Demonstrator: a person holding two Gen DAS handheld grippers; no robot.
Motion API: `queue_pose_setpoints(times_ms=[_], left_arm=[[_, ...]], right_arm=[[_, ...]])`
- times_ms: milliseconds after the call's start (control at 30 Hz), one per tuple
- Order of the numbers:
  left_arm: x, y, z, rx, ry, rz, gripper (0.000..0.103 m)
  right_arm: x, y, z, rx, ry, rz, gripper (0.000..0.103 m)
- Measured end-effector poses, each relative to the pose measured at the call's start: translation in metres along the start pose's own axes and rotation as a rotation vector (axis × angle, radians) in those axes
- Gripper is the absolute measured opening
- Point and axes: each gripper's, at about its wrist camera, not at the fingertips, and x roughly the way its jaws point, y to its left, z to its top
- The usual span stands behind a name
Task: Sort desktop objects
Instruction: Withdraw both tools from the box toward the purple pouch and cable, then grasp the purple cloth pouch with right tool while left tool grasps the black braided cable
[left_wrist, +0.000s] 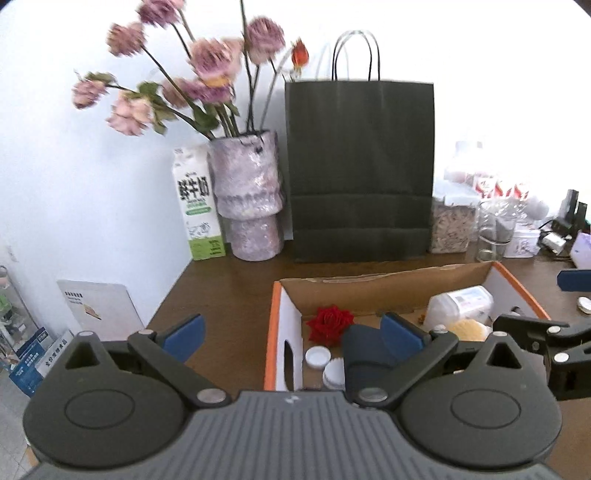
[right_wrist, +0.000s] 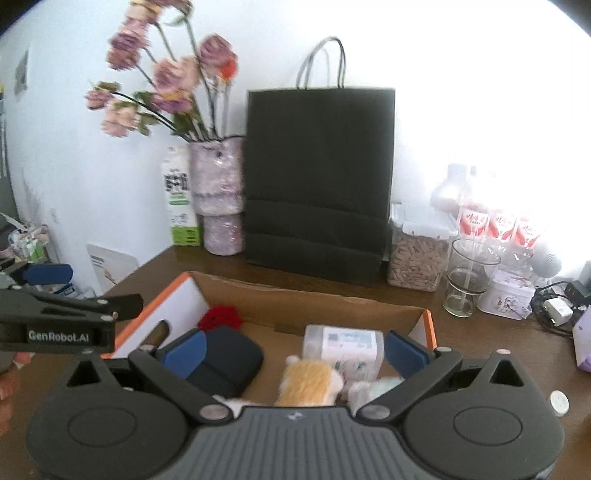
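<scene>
Now both hand-held grippers, left (left_wrist: 291, 332) and right (right_wrist: 295, 349), hang open and empty above the box (right_wrist: 229, 291) on the counter (right_wrist: 480, 332), the pouch (right_wrist: 225, 360) lying nearer the left.

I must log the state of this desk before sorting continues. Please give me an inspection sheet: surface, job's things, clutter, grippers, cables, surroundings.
Surface: brown wooden desk, against a white wall.
Job's things: cardboard box holding a red fabric rose, dark pouch, two white caps, clear plastic tub, yellow plush toy.
Clutter: black paper bag, vase of pink flowers, milk carton, cereal container, drinking glass, white tin, coin.
Grippers: left gripper open, empty; right gripper open, empty, over the box.
Cables: black cable and white charger at the right edge.
Surroundings: booklets beyond the desk's left edge.
</scene>
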Motion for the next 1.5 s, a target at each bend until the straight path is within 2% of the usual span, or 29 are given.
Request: queue_pose_setpoints(times_ms=[333,600,800,1000,1233,1500], left_arm=[[-0.087,0.021,-0.054,-0.025,-0.084,-0.003,0.103],[-0.124,0.038,-0.106,-0.054,-0.101,0.019,0.103],[-0.125,0.054,-0.148,-0.086,-0.033,0.032,0.103],[-0.113,0.063,-0.174,-0.066,0.029,0.041,0.103],[-0.111,0.071,-0.187,-0.052,0.043,0.039,0.103],[-0.11,0.081,-0.194,-0.065,0.059,0.039,0.103]], right_arm=[[-0.069,0.037,-0.05,-0.019,-0.052,0.038,0.103],[-0.096,0.059,-0.1,-0.018,-0.045,0.052,0.103],[-0.097,0.076,-0.138,-0.005,0.006,0.073,0.103],[-0.081,0.097,-0.16,-0.009,0.061,0.101,0.103],[-0.058,0.118,-0.168,-0.038,0.115,0.136,0.103],[-0.035,0.12,-0.174,-0.017,0.164,0.163,0.102]])
